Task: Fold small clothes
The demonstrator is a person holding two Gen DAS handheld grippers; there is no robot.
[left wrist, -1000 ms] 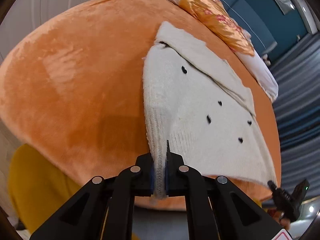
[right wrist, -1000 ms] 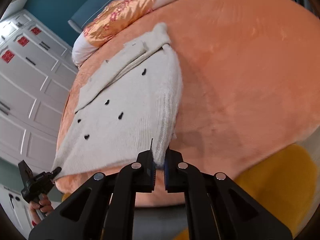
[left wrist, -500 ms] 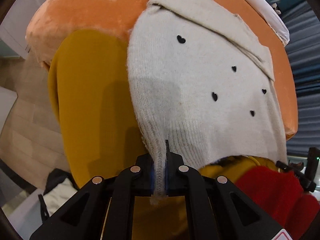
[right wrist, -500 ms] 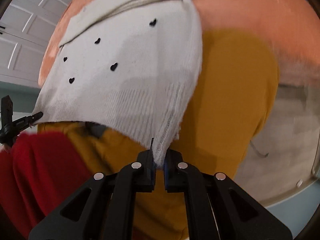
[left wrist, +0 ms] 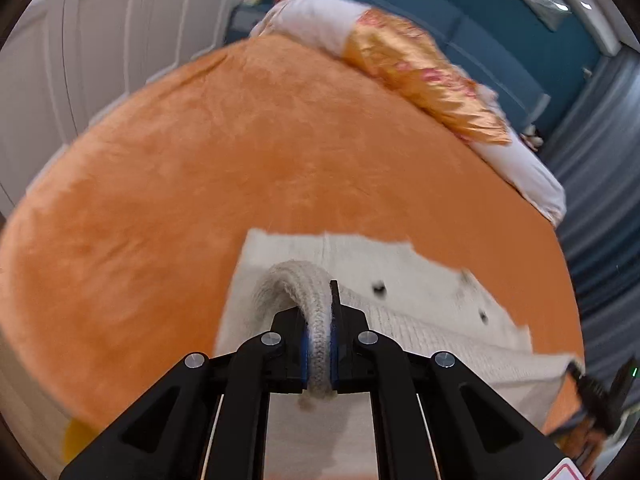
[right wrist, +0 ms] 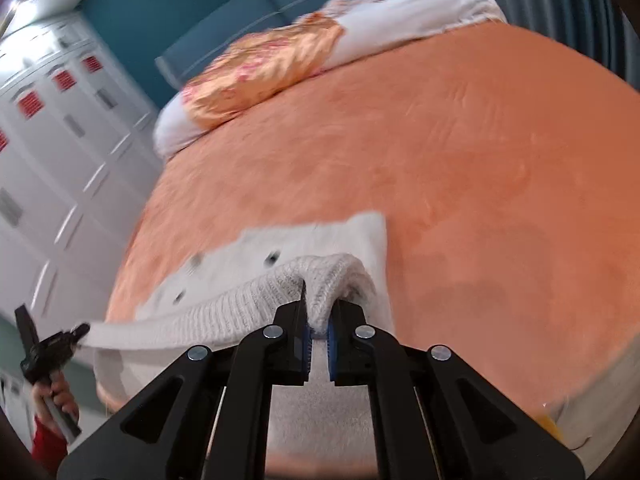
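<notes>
A small cream knit sweater (left wrist: 400, 280) with tiny black hearts lies on the orange bedspread (left wrist: 200, 160). My left gripper (left wrist: 319, 344) is shut on its ribbed hem at one corner, lifted and carried over the garment. My right gripper (right wrist: 318, 340) is shut on the other hem corner of the sweater (right wrist: 248, 268). The hem stretches between both grippers. The left gripper also shows in the right wrist view (right wrist: 44, 352), the right gripper in the left wrist view (left wrist: 600, 396). The frames are motion-blurred.
An orange floral pillow (left wrist: 424, 76) and white bedding (left wrist: 524, 168) lie at the head of the bed by a blue headboard (right wrist: 248, 16). White wardrobe doors (right wrist: 52, 152) stand beside the bed. The orange bedspread (right wrist: 460, 160) stretches beyond the sweater.
Both grippers swung up and forward over the bed with the hem, folding the lower part of the sweater toward its top. The yellow bed side and red sleeve dropped out of view.
</notes>
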